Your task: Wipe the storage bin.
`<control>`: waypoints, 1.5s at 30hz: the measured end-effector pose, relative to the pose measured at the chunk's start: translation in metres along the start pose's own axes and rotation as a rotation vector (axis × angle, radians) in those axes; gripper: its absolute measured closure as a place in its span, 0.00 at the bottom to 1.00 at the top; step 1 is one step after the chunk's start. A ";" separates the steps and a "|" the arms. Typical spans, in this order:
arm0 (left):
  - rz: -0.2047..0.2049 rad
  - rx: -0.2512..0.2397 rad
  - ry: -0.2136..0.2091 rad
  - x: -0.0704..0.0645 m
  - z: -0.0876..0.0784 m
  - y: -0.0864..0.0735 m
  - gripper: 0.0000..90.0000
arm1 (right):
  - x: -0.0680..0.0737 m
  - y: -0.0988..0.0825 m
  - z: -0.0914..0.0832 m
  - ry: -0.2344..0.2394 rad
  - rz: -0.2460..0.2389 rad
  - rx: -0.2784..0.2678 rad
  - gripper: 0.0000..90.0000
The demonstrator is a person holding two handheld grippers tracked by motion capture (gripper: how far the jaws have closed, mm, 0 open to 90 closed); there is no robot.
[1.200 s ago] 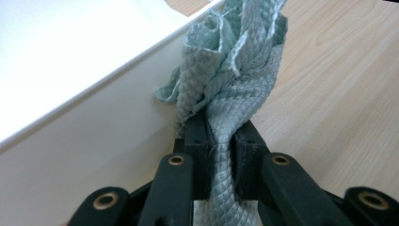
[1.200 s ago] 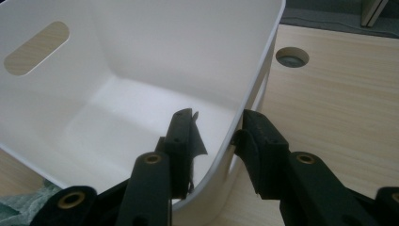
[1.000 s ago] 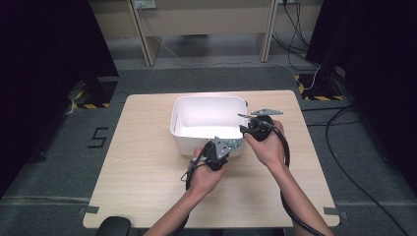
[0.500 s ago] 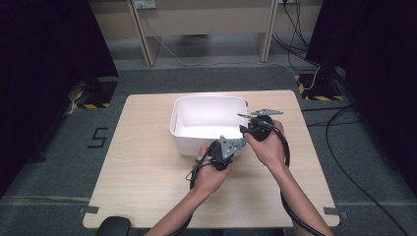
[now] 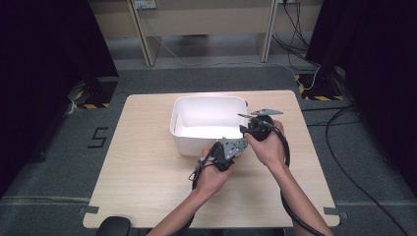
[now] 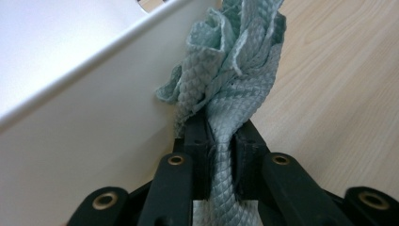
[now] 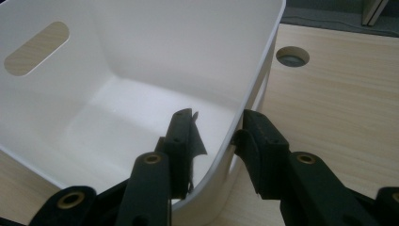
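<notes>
A white plastic bin (image 5: 209, 100) stands at the middle back of the wooden table (image 5: 142, 167). My left gripper (image 6: 221, 155) is shut on a bunched pale teal cloth (image 6: 230, 70), which is pressed against the bin's outer front wall (image 6: 70, 108) just under the rim. In the high view the left gripper (image 5: 235, 145) sits at the bin's near right corner. My right gripper (image 7: 214, 136) straddles the bin's right wall (image 7: 254, 70), one jaw inside and one outside, closed on it. The high view has the right gripper (image 5: 247, 129) at the bin's right side.
The bin's inside (image 7: 117, 113) holds nothing, and its far wall has an oval handle cutout (image 7: 36, 47). A round cable hole (image 7: 292, 56) lies in the tabletop beyond the bin. Bare table spreads left and in front. Cables trail on the floor behind.
The left gripper has shifted a little to the right along the bin's front wall with the cloth in it. The right gripper and the bin have stayed still.
</notes>
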State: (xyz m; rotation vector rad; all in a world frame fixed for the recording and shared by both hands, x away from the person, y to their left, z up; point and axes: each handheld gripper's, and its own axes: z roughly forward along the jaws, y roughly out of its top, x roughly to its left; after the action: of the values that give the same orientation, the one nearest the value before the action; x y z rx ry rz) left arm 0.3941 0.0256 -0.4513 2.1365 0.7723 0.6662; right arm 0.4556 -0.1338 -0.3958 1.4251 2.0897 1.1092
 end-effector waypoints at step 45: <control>0.026 0.095 -0.002 -0.005 0.031 -0.031 0.87 | 0.006 -0.001 0.002 0.005 0.009 -0.009 0.70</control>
State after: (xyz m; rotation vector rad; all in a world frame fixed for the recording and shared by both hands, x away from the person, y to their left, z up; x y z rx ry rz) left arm 0.4015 0.0243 -0.4949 2.2359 0.7909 0.6530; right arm 0.4538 -0.1277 -0.3967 1.4308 2.0807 1.1256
